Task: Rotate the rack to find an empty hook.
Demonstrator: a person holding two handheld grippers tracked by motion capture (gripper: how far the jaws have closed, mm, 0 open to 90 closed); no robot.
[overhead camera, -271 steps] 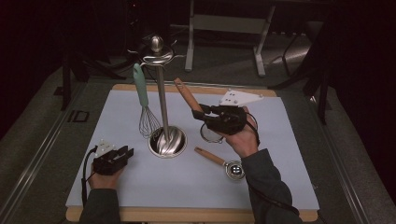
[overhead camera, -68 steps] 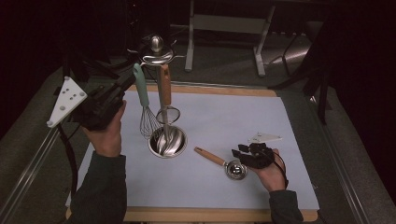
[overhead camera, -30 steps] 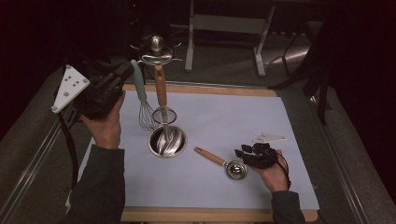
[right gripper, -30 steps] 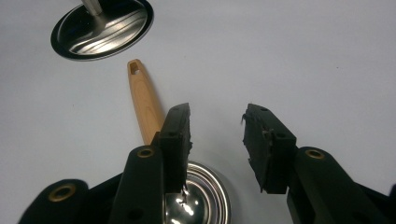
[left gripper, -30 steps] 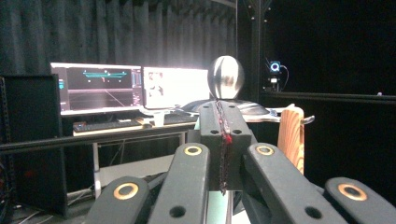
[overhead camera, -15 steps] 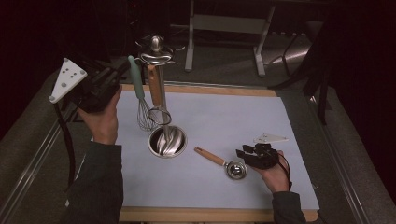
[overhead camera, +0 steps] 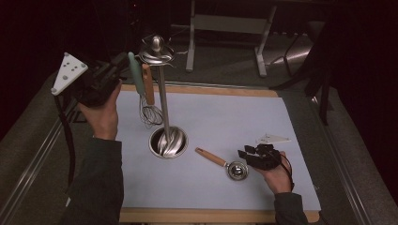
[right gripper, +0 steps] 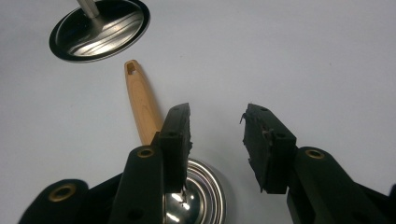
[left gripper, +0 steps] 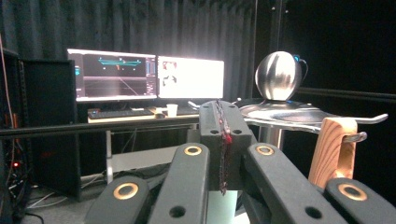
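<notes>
Left gripper (overhead camera: 118,70), jaws pressed together with nothing visible between them, sits just left of the top of the utensil stand (overhead camera: 162,101). It is beside the hung whisk (overhead camera: 149,112) and a wooden handle (left gripper: 334,149). Right gripper (right gripper: 215,121), jaws spread, hovers over the small ladle (right gripper: 140,102) lying right of the stand's base. I judge the ladle is next, so I should centre its handle between the jaws before closing.

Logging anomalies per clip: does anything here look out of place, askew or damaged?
One utensil, a wooden-handled scoop, lies flat on the mat near the right gripper, while the whisk hangs from the stand. Nothing looks spilled or damaged.
</notes>
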